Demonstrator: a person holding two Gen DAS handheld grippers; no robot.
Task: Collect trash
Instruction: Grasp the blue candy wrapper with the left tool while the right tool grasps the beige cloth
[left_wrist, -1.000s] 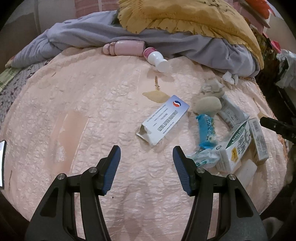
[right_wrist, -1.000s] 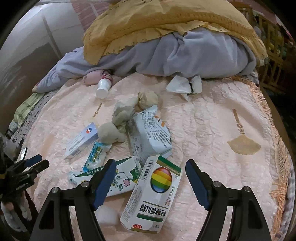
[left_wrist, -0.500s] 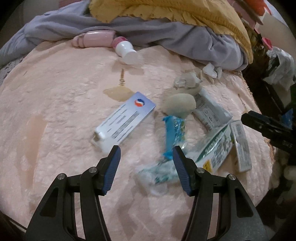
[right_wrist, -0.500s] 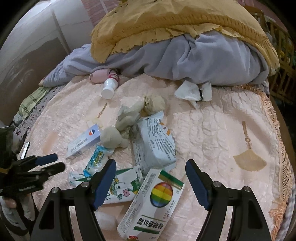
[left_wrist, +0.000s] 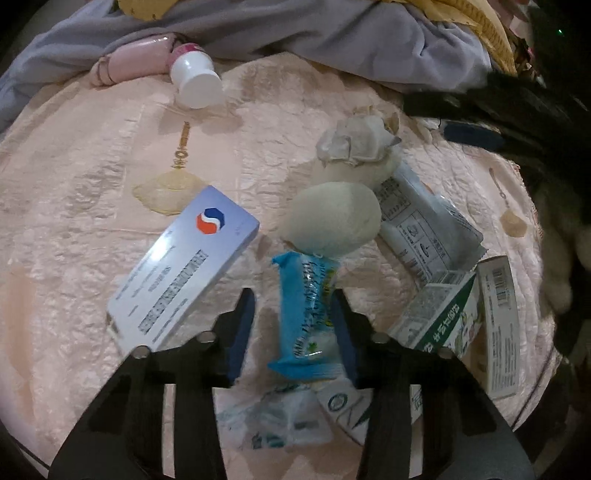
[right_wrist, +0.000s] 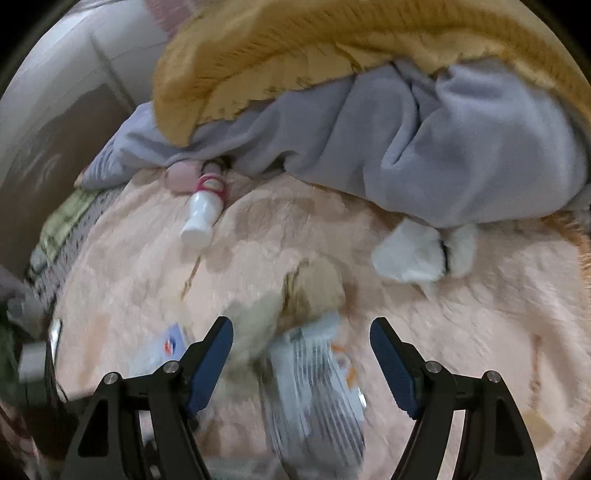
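Left wrist view: left tongs straddling blue wrapper, pads apart, right pad touching, not yet clamped; wrapper on bed, white wad at 12 o'clock. Right tongs wide open, empty, hovering clear.

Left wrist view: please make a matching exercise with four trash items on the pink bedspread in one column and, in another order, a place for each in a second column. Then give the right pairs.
Items:
1. blue plastic snack wrapper
2. white plastic bottle with a pink label
3. pale lavender cardboard box with a red and blue logo
4. crumpled white tissue

Places:
A. beside the grey blanket
B. between the fingers of the left gripper
C. behind the smooth pale rounded lump
D. left of the wrapper, lying flat

Pairs: 1-B, 2-A, 3-D, 4-C
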